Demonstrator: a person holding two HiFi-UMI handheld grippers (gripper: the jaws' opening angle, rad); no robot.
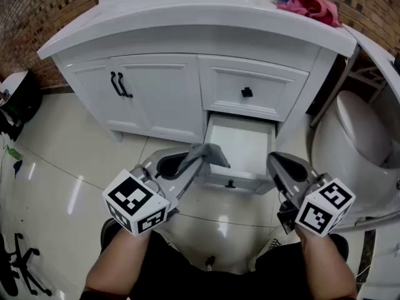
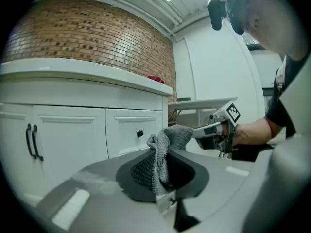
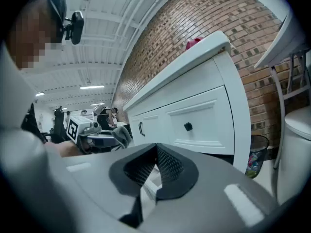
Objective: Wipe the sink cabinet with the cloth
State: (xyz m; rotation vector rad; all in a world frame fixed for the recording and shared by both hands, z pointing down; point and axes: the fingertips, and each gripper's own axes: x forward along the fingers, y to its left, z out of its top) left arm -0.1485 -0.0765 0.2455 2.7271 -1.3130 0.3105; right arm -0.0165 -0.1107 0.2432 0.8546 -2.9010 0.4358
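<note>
The fingers (image 2: 140, 171) of the left gripper (image 1: 195, 161) are clamped tight on the cloth (image 2: 165, 149). It is a grey, nubbly-knit rag, bunched into a crumpled peak that stands up out of the pads and flops over past the tips. Its lower end is sunk between the dark pads, so how much is pinched can't be made out. From the head view it sits over the front left corner of the open drawer (image 1: 240, 145), low in the white sink cabinet (image 1: 162, 92), and whether it touches the drawer is hard to tell. Over to the right gripper (image 1: 278, 164): fingers drawn together tip to tip, nothing in them, just beside the drawer's right corner. Up on the worktop (image 1: 187, 11) a pink rag (image 1: 309, 4) is partly cut off at the top edge.
</note>
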